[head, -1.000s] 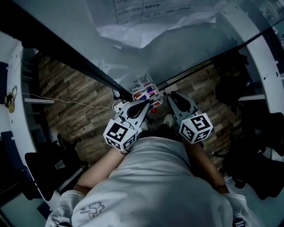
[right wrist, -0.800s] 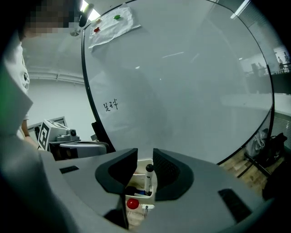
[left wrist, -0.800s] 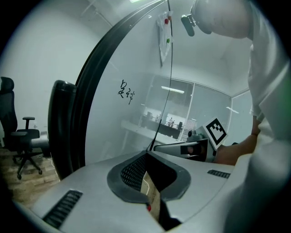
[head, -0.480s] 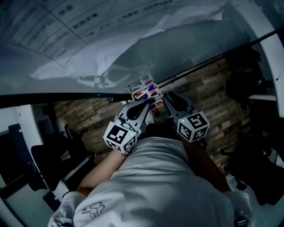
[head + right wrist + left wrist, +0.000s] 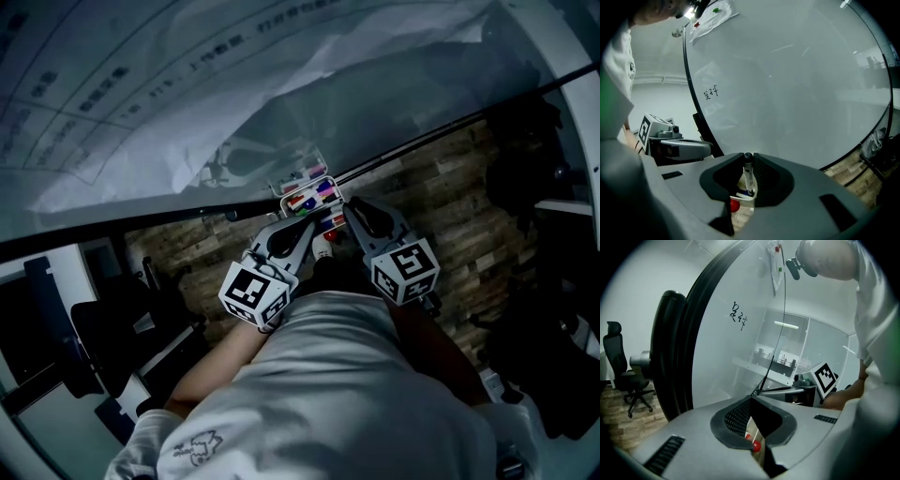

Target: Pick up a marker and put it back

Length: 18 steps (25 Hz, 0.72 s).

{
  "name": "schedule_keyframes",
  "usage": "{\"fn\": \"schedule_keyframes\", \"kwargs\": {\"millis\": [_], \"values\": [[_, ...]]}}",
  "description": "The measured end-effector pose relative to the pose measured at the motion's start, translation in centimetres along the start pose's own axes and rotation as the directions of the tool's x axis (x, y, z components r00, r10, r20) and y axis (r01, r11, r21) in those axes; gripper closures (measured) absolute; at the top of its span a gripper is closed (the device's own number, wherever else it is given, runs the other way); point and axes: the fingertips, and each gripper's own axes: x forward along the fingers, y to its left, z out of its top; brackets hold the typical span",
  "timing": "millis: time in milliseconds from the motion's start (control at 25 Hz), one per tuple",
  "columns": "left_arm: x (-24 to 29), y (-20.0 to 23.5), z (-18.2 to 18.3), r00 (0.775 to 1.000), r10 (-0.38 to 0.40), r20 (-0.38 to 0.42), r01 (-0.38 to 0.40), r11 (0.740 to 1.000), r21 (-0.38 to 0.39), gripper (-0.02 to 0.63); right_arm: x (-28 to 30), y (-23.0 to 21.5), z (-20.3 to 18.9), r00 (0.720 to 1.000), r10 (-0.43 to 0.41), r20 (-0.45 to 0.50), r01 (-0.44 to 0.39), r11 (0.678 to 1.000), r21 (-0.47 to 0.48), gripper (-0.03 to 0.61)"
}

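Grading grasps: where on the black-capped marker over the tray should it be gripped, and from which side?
Grip the marker high on its white barrel, just under the black cap, coming from the person's side toward the whiteboard. It stands upright over the marker tray, so jaws left and right pinch the round barrel; the right hand-held gripper holds it so.

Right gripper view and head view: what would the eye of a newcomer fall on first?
In the right gripper view, the right gripper is closed on a marker with a black cap, in front of a big whiteboard. In the head view, a small tray of coloured markers sits just ahead of it and the left gripper.
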Motion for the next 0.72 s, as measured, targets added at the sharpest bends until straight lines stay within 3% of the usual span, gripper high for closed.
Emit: {"fn": "schedule_keyframes", "kwargs": {"millis": [360,720], "values": [[-1.7,-0.1,0.8,0.999,-0.009,0.036,0.009,1.0,0.0,0.609,-1.5,1.0,2.0,0.999,-0.016,0.05,0.015,1.0,0.021,0.508],[-3.2,0.1,3.1,0.992,-0.056,0.113,0.052,0.998,0.038,0.609,-2.8,2.6,4.7,0.992,-0.064,0.111,0.067,0.997,-0.024,0.508]]}}
